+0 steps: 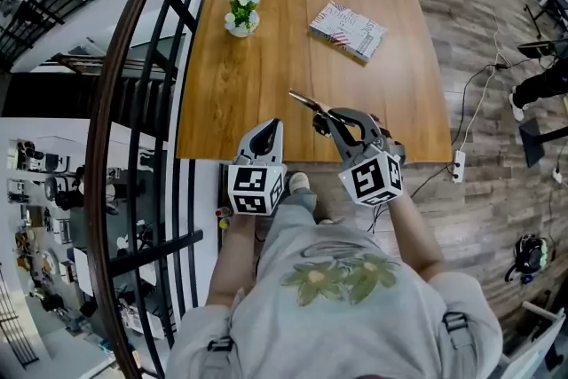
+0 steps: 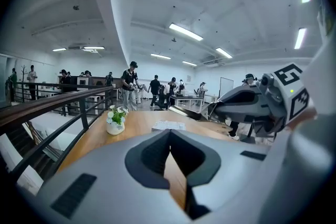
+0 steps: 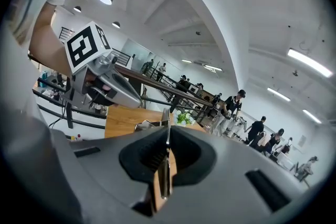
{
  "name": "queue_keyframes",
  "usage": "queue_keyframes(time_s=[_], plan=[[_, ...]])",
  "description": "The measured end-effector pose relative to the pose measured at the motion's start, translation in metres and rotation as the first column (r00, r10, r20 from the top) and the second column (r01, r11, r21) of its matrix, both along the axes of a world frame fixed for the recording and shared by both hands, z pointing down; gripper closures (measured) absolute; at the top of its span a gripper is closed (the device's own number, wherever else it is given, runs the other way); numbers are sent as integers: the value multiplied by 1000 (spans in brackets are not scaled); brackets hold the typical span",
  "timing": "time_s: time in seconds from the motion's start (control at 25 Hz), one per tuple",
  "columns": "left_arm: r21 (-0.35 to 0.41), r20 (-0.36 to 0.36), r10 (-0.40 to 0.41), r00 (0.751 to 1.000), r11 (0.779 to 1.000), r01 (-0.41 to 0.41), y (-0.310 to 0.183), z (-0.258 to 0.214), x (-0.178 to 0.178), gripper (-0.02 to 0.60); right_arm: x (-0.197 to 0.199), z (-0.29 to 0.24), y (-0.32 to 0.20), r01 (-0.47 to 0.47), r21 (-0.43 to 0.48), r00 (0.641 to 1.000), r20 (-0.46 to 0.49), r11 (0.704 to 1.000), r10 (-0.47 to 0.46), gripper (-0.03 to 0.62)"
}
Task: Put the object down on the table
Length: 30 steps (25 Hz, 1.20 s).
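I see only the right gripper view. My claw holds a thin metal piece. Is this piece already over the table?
Observer: Yes. In the head view the metal tool sticks out over the table, just past its near edge.
Operator: Does something lie ahead of it?
Observer: A book lies further back, toward the right side.
Operator: Is the left claw holding anything?
Observer: No. Its own view shows the jaws together, nothing between them.

No text is legible, not even on the book (image 1: 347,30).
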<state>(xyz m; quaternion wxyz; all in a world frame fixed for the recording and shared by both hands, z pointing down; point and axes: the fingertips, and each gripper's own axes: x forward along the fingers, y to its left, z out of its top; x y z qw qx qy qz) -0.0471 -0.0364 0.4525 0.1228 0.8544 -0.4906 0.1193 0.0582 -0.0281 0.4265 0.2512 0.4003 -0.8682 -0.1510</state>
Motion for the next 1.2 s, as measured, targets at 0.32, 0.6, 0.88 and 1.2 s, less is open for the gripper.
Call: queue_keyframes(time_s=[0.32,0.6,0.88,1.2], plan=[[-1,-1,22,1000,1000,-22,-61,1,-18,566,-17,-6,-62,-15,19,1000,-18,1000,15,580],[17,37,61,997,998,-62,-103,-2,-37,567,-25,-6,-105,-53,30,998,-26,998,54,580],[-12,18,84,996,996,-84,-131,11,-40,566,-33,-1,-133,-71,15,997,-39,997,71,580],[-42,14,108,994,993,-107,-150,27,-36,568,-36,16,-156,-74,-17,996,-60,997,73,580]])
